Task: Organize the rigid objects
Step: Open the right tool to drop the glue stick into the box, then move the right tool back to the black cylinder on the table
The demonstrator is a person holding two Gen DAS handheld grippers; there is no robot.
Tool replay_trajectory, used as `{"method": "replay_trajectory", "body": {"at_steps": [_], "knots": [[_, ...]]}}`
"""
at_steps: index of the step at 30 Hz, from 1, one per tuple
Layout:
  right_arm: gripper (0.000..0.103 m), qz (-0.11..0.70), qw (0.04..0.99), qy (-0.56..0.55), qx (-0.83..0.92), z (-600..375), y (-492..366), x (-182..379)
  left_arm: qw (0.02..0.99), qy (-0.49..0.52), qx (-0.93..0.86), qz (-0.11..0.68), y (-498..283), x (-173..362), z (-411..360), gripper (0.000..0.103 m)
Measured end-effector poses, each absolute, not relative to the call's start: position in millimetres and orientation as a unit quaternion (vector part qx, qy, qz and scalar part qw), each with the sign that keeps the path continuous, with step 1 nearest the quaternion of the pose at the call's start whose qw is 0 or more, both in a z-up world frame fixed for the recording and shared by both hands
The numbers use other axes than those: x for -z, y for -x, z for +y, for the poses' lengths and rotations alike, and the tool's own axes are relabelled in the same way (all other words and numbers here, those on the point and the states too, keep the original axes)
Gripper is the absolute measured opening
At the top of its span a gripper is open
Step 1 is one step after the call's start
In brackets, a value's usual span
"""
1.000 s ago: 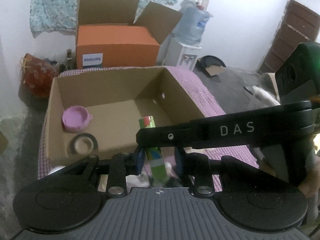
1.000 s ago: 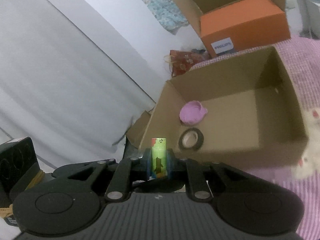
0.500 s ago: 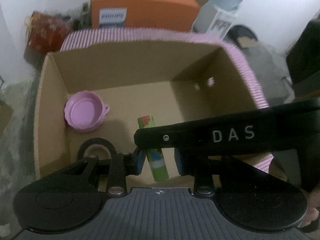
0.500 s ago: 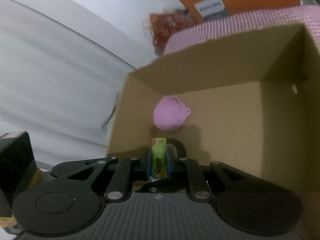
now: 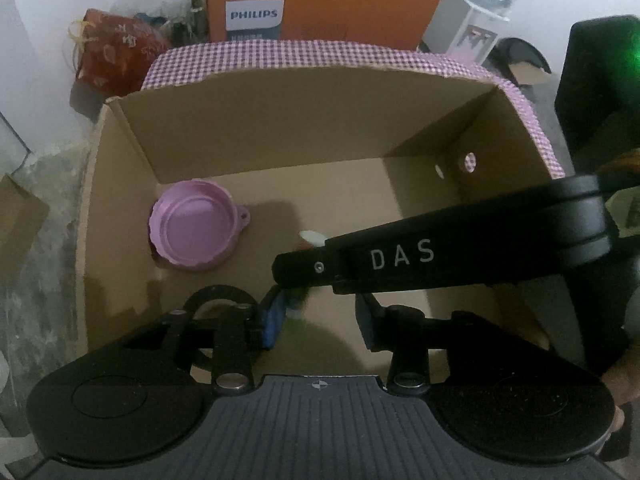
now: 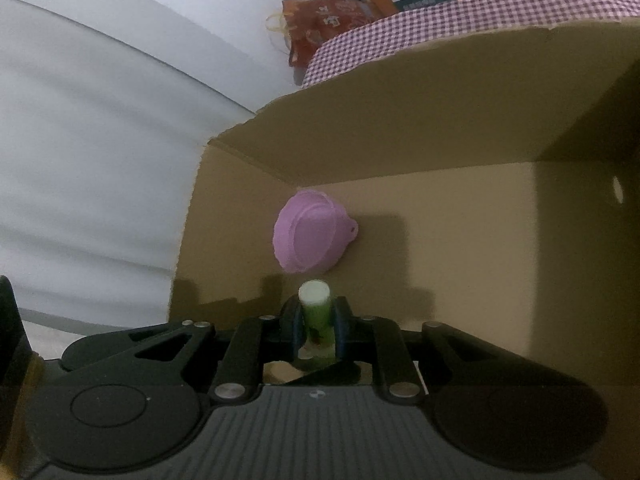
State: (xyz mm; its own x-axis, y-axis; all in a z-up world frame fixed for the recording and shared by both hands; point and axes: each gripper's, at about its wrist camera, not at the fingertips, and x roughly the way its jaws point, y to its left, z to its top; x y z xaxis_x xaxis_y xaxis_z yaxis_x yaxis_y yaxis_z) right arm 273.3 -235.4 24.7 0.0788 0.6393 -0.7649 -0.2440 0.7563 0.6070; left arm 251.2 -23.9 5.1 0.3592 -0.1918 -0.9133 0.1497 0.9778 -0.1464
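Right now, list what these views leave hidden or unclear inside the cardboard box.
- Left wrist: green tube, mostly behind the right hand-held gripper's black arm, blurred.
- Left wrist: black ring, partly covered by the left hand-held gripper, whose jaws are opening.
- Right wrist: tube's label, blurred between the right hand-held gripper's fingers.

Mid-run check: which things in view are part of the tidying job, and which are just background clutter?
Job:
cardboard box
pink lid
black tape roll
green tube, in right gripper
left gripper, opening

Lying about:
orange Philips box
red bag
checked cloth
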Motion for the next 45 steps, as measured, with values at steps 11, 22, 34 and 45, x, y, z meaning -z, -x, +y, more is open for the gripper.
{"method": "replay_trajectory", "body": {"at_steps": [11,22,34,45], "knots": [[0.021,0.584,0.734,-0.166,-0.305,-238.7,-261.5,-49.7,0.845,0.028,0.106,0.524,-229.8,-32.5,-20.8,0.046],[0.022,0.558,0.748,-0.181,-0.309,-248.4,-248.6,-77.7,0.862,0.041,0.103,0.495,-208.1,-58.9,-11.0,0.046],[0.022,0.458,0.778,-0.235,-0.361,-321.4,-149.9,-144.2,0.891,0.031,0.136,0.432,-129.4,-90.2,-6.7,0.047],[0.022,0.462,0.787,-0.275,-0.303,-395.8,-50.8,-83.6,0.874,0.035,0.204,0.439,-69.5,-29.1,-42.5,0.049]]}}
